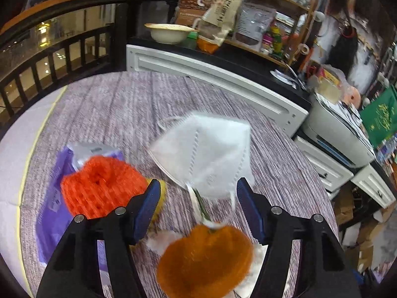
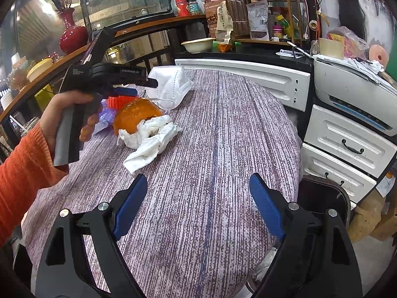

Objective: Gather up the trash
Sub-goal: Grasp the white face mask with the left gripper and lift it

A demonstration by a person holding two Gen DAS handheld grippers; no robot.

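Your left gripper (image 1: 198, 193) hangs over the round table with its blue pads parted about halfway and nothing pinched between them. No earlier view is there to compare with. Its fingers (image 1: 146, 208) frame the lower corner of a white folded face mask (image 1: 206, 154), whose ear loop dangles just inside the right pad without touching it, as far as the blur allows. Directly below the gap lies an orange peel (image 1: 206, 258) resting on crumpled white tissue (image 2: 148, 141). Left of the pads sits a red-orange foam fruit net (image 1: 99, 186) on top of a purple plastic wrapper (image 1: 52, 198), with a bit of something yellow (too hidden to name) tucked behind the left pad.

Your right gripper (image 2: 197, 203) is wide open and empty, poised over a bare stretch of the table (image 2: 211, 149), well apart from the rubbish. From there you can see your left hand (image 2: 62, 116) in an orange sleeve (image 2: 22, 168) gripping the other tool's handle above the pile.

The table wears a cloth streaked in purple and white. Beyond its far edge run white panelled cabinets (image 1: 211, 74) under a black counter, which carries a cream bowl (image 1: 168, 33) and paper pouches. Wooden shelves (image 2: 260, 12) crowded with jars and packets stand behind, a grey printer (image 2: 352, 94) sits at the right over white drawers (image 2: 347, 146), and a red vase (image 2: 70, 34) stands on a curved wooden ledge at the left.
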